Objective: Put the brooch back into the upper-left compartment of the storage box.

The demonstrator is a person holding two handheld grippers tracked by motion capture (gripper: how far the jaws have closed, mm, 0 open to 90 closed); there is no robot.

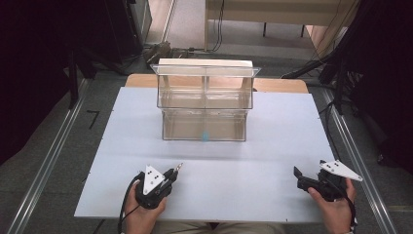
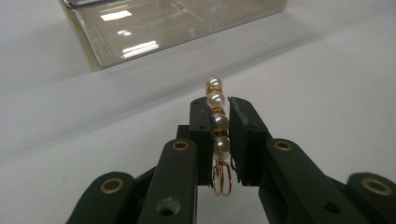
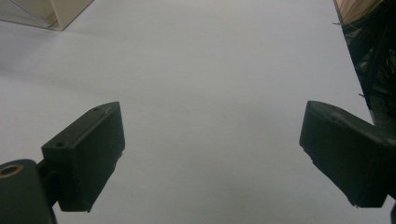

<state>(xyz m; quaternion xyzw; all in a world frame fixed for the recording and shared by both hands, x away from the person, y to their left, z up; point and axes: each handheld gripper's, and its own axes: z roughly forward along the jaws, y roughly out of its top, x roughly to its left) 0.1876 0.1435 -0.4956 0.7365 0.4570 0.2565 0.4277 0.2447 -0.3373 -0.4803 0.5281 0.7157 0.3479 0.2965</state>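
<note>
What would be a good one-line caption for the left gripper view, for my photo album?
Left gripper pinching a string of pearl beads with small gold rings, a clear plastic box waiting beyond on the white table.

**Colours on the table**

I see white pearls alternating with gold spacers on the beaded pin [image 2: 218, 122], ending in a coppery wire loop. My left gripper [image 2: 219, 135] and right gripper [image 3: 212, 158] are black. The board [image 1: 272, 146] is pale grey-white; the box [image 1: 204, 100] is clear, faintly amber.

No readable text, label, brand or number is showing anywhere (bench and clear box included).
</note>
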